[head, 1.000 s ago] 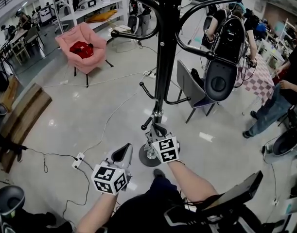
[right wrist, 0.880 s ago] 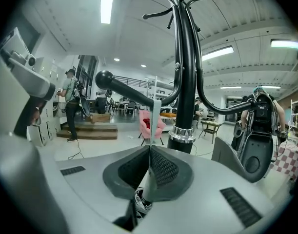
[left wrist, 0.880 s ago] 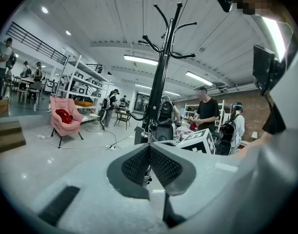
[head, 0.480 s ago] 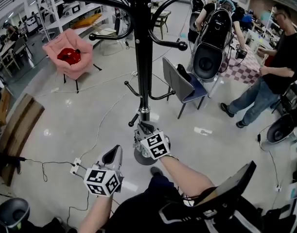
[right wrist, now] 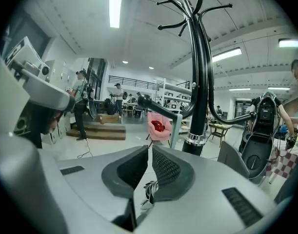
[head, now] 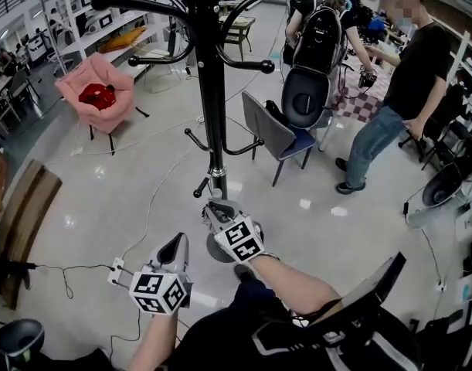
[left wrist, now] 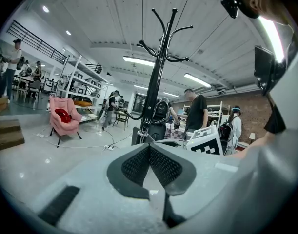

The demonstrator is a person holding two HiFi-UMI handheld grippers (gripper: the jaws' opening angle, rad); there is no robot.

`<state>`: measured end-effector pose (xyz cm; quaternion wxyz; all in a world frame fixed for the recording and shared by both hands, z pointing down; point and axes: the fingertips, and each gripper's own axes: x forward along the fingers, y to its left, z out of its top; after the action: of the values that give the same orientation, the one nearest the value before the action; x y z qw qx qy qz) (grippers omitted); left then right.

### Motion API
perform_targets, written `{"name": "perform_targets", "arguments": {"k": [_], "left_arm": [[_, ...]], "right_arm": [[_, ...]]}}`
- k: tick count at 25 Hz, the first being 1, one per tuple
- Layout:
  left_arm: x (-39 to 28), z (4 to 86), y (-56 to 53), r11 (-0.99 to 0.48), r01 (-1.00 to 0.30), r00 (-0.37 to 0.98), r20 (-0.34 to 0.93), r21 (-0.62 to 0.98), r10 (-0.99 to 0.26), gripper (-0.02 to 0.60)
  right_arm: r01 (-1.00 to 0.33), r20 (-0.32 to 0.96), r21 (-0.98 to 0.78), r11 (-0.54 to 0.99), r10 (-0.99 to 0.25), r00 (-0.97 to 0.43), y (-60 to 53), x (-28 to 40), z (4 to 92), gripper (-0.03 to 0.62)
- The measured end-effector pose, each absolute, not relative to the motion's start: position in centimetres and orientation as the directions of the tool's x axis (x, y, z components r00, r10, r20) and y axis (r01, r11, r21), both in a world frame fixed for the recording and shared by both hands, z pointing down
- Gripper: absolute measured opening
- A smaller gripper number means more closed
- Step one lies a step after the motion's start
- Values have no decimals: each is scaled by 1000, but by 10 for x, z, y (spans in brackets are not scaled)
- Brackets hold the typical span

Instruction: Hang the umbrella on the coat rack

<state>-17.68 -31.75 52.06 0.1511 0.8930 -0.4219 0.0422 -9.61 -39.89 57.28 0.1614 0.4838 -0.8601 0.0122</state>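
The black coat rack (head: 211, 107) stands straight ahead, with curved hooks at its top and shorter ones lower down. My right gripper (head: 214, 209) sits low by the pole, just under a knobbed peg (head: 198, 190). In the right gripper view its jaws (right wrist: 149, 149) are pressed together on a black-and-white striped cord (right wrist: 149, 190), with the rack (right wrist: 200, 82) close behind. The umbrella's body shows in no view. My left gripper (head: 176, 244) hangs further left and nearer me. Its jaws (left wrist: 149, 146) are shut and hold nothing, and the rack (left wrist: 157, 82) rises beyond them.
The rack's round base (head: 220, 247) rests on a glossy floor. A grey chair (head: 270, 134) stands right of the pole, a pink armchair (head: 93, 99) far left. A power strip (head: 114, 273) and cables lie left. A person in black (head: 398, 83) stands at right.
The head view has swung, so the rack now sits further left in it. A person in black has come into view at right. Both grippers hold their places by the rack's foot.
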Motion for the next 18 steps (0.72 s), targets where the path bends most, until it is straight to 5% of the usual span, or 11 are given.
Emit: {"name": "perform_targets", "arguments": {"k": [18], "left_arm": [[-172,520,-293,-623,-733,670,128,273,-732,11]], "right_arm": [[-838,242,94,537,-829,-504,-325,-71,519,11]]}}
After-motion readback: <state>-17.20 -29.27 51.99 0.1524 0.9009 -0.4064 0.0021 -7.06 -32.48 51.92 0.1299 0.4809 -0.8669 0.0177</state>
